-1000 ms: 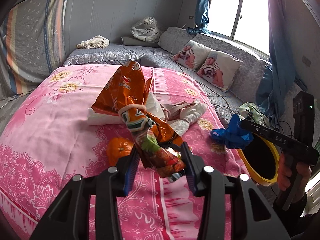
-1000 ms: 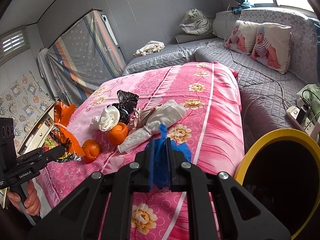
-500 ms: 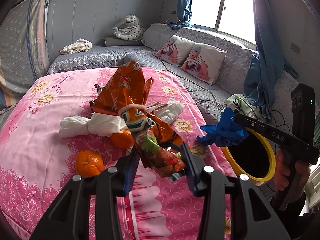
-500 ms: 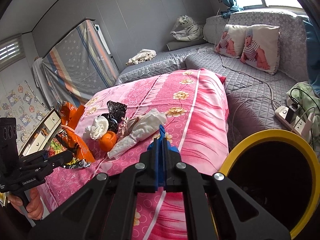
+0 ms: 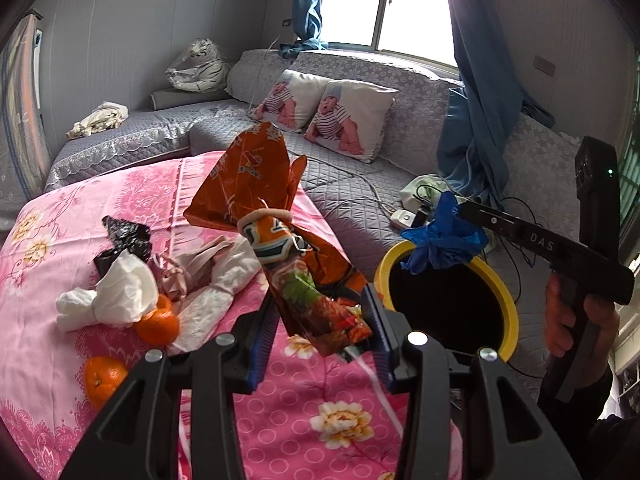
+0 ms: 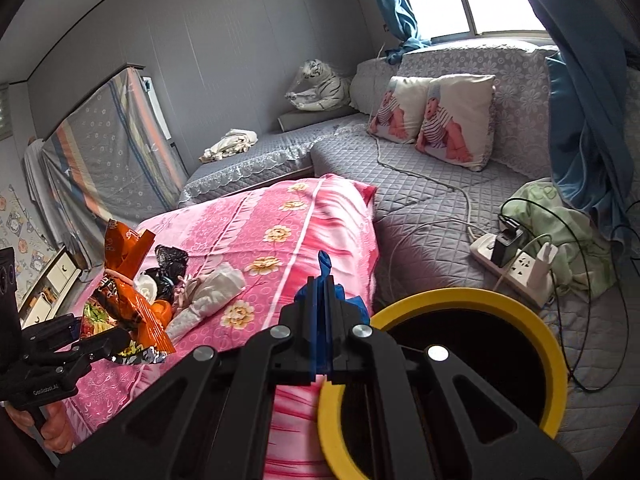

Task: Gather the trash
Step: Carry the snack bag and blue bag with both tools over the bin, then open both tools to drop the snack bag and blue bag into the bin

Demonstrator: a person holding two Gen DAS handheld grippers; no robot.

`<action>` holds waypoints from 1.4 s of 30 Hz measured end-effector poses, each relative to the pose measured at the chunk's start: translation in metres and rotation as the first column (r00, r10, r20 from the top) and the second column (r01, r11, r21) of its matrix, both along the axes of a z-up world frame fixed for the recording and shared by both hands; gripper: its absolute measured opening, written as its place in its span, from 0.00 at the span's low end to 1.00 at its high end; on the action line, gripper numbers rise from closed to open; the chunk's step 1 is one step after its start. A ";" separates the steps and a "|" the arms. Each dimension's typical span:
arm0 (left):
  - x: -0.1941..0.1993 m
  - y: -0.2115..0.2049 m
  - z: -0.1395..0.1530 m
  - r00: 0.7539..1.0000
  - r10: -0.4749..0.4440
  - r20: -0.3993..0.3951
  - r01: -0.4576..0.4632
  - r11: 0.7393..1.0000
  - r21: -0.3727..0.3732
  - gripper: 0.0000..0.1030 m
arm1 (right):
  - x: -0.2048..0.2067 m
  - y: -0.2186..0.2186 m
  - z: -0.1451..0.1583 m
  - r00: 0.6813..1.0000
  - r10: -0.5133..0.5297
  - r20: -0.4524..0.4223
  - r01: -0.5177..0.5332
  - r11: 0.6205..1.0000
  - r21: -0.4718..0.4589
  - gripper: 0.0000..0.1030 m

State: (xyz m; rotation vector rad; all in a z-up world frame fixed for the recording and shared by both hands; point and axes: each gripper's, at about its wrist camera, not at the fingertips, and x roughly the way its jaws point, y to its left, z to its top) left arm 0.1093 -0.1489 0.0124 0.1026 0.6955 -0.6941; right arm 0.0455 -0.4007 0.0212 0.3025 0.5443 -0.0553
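My left gripper (image 5: 320, 332) is shut on an orange snack bag (image 5: 280, 236) tied with a band, held above the pink bed. My right gripper (image 6: 323, 312) is shut on a crumpled blue wrapper (image 5: 440, 240), held over the near rim of the yellow-rimmed trash bin (image 5: 508, 304); the bin also shows in the right wrist view (image 6: 460, 294). On the bed lie white tissue wads (image 5: 120, 292), a black wrapper (image 5: 124, 236) and two oranges (image 5: 102, 376). The left gripper with the snack bag shows in the right wrist view (image 6: 132, 312).
The pink flowered bedspread (image 5: 100, 188) fills the left. A grey quilted couch (image 6: 420, 200) with two baby-print pillows (image 5: 344, 116) runs behind. A power strip with cables (image 6: 516, 264) and green cloth (image 6: 560, 216) lie beside the bin. A blue curtain (image 5: 472, 120) hangs at the right.
Both grippers moved right toward the bin. The blue wrapper went from beside the bed to above the bin's rim. The snack bag moved with the left gripper.
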 end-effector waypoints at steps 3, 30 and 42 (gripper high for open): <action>-0.002 -0.022 0.004 0.998 -0.069 0.007 0.069 0.997 -0.023 0.38 | -0.006 -0.018 0.001 0.999 -0.047 -0.004 0.046 0.999 -0.008 0.02; -0.005 -0.178 -0.073 0.924 -0.292 -0.245 0.310 0.950 0.034 0.38 | -0.016 -0.108 -0.020 0.962 -0.243 -0.127 0.246 0.969 0.008 0.02; -0.001 -0.183 -0.093 0.908 -0.281 -0.312 0.302 0.953 0.021 0.57 | -0.018 -0.125 -0.036 0.940 -0.294 -0.172 0.304 0.952 0.031 0.04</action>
